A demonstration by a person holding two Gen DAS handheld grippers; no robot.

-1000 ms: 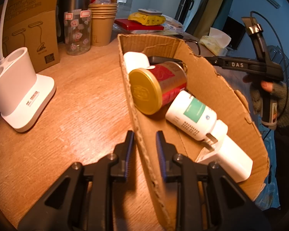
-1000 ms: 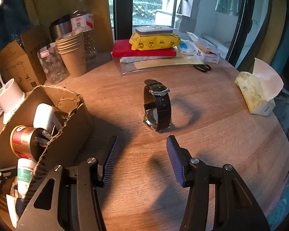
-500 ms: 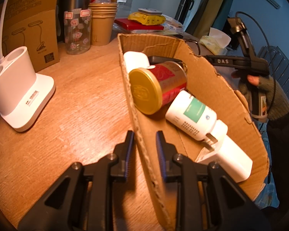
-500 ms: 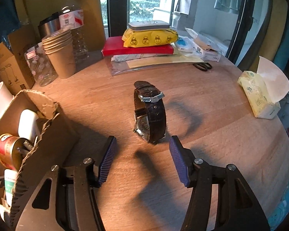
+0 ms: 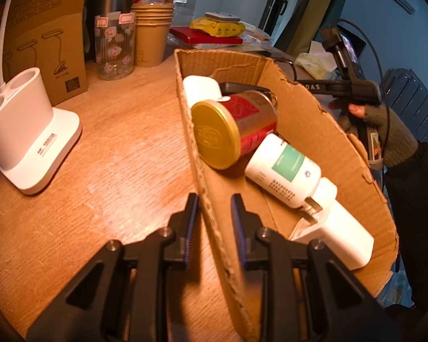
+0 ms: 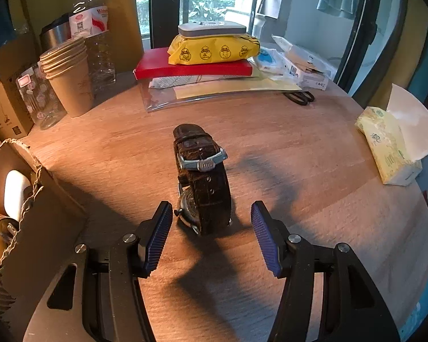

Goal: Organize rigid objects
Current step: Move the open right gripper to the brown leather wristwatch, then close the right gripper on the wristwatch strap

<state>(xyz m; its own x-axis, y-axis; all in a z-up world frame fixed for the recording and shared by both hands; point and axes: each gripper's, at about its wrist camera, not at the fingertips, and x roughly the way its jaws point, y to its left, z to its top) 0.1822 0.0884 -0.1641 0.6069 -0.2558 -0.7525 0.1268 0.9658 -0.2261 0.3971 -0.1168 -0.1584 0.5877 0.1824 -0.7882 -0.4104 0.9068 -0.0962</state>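
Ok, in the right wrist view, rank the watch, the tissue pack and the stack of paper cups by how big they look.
1. Watch, though it sits nearest the camera, which inflates it.
2. and 3. Tissue pack and stack of paper cups look about alike; I would not rank them.

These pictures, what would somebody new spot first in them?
Probably the brown leather wristwatch, standing on its strap mid-table, just ahead of the open right gripper. Next, the gold-lidded red tin lying in the cardboard box, whose near wall sits between the left gripper fingers.
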